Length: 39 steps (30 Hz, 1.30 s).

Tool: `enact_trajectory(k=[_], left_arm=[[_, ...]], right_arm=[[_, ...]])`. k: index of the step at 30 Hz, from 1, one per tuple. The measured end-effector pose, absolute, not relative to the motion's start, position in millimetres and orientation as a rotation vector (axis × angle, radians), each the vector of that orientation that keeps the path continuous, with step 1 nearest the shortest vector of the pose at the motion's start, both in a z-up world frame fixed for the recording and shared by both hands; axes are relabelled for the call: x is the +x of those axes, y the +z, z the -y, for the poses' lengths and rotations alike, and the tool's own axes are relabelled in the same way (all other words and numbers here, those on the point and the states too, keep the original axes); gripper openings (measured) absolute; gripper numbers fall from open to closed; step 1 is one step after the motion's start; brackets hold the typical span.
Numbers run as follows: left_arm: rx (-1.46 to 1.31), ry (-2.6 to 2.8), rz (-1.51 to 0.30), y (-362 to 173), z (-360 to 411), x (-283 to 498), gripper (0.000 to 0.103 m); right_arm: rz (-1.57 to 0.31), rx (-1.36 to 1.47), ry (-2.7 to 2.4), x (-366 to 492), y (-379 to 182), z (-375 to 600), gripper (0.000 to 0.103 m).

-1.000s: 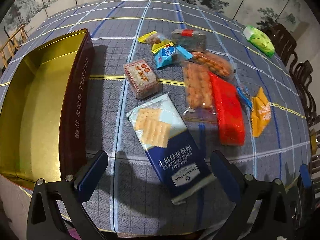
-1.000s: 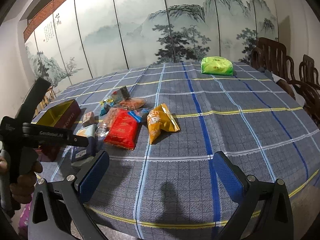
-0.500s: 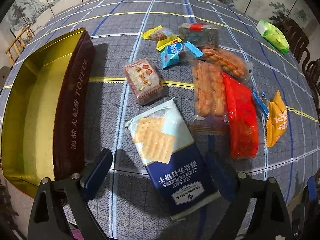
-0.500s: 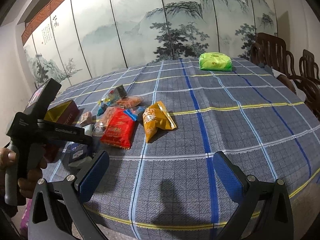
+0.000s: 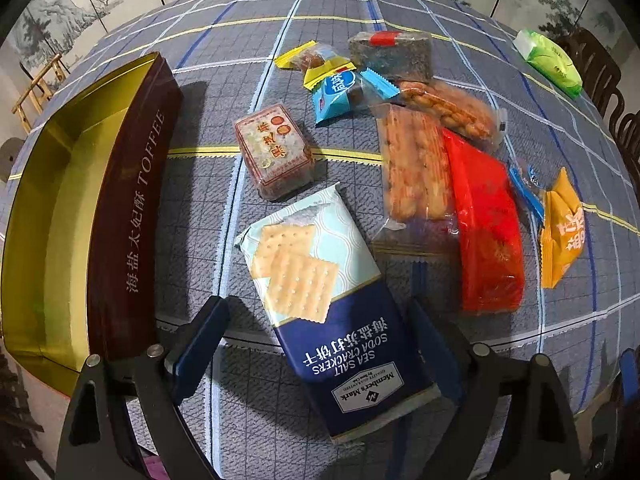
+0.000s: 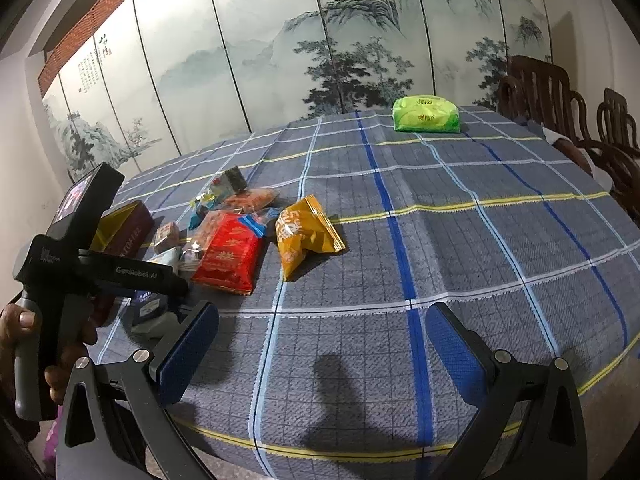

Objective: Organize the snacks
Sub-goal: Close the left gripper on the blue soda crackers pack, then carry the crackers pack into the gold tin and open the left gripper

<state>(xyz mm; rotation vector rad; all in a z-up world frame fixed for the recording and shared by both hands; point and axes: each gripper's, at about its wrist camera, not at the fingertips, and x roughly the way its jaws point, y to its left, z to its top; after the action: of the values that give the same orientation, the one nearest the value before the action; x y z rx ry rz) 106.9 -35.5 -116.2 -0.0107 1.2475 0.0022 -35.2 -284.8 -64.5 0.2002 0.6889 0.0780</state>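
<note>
My left gripper is open, its fingers on either side of the near end of a blue and white soda cracker pack, not closed on it. An open gold-lined toffee tin stands empty at the left. Beyond lie a small red-printed box, a clear pack of biscuits, a red bag, an orange bag and small wrapped sweets. My right gripper is open and empty above bare cloth, right of the snack pile.
A green packet lies far across the checked tablecloth. Dark wooden chairs stand along the right edge. A painted folding screen stands behind the table. The left hand-held gripper shows at the right wrist view's left.
My left gripper has moved forward and down, so the cracker pack now lies between its open fingers. The right gripper has shifted only slightly.
</note>
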Motion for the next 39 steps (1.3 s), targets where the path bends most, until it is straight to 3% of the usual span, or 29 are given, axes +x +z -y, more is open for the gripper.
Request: enact_trajectory(k=[13,15,16,17,39], left_arm=[[-0.015,0.011,-1.202,-118,36,97,0.087],[0.005,-0.014,-1.164,-114,40,91,0.066],[0.032,-0.026,-1.15,-111,44,87,0.051],[0.056,-0.033,-1.147,-110,49,85,0.049],[0.147,-0.069,-0.971,-60,50,36,0.048]], right_arm=[[-0.708,0.218,0.075,-34,-71,289,0.103],[-0.715,0.223,0.072,-34,-74,290,0.103],[-0.717,0.225,0.071,-33,-75,290,0.103],[-0.718,0.227,0.069,-33,-75,291,0.103],[-0.738,0.218,0.07,-33,-73,281,0.103]])
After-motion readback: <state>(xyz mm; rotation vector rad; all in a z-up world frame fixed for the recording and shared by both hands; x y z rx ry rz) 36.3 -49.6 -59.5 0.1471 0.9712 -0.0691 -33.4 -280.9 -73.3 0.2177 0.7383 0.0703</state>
